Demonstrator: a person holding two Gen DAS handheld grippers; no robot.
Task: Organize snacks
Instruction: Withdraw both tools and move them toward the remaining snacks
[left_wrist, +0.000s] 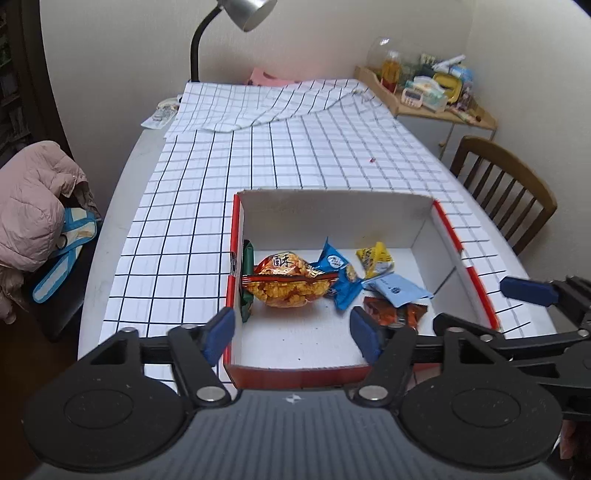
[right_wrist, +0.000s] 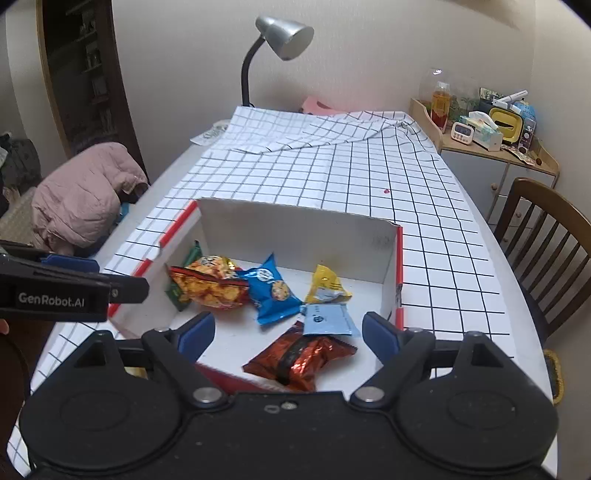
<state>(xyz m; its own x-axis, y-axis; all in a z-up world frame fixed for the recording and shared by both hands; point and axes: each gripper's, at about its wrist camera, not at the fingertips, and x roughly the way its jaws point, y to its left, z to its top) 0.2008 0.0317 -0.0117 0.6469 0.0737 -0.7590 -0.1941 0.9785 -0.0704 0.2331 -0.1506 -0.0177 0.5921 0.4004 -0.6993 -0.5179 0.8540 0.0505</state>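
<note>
Left wrist view: left hand-held gripper (left_wrist: 291, 334) open and empty above the red-and-white box (left_wrist: 332, 206) on the bench (left_wrist: 122, 206); green packet (left_wrist: 246, 280), orange snack bag (left_wrist: 286, 282). Right wrist view: right hand-held gripper (right_wrist: 288, 334) wide open, empty; its brown-red packet (right_wrist: 299, 360) shows fully here.

1. Both views are evenly, softly lit indoors; the desk lamp (right_wrist: 284, 35) at 12 o'clock shows no visible glow.
2. Shadows inside the box (left_wrist: 332, 210) are faint.
3. Fisheye curvature bends the checked cloth (right_wrist: 332, 173) toward 3 and 9 o'clock.
4. Corners vignette dark; focus is sharp, without motion blur.
</note>
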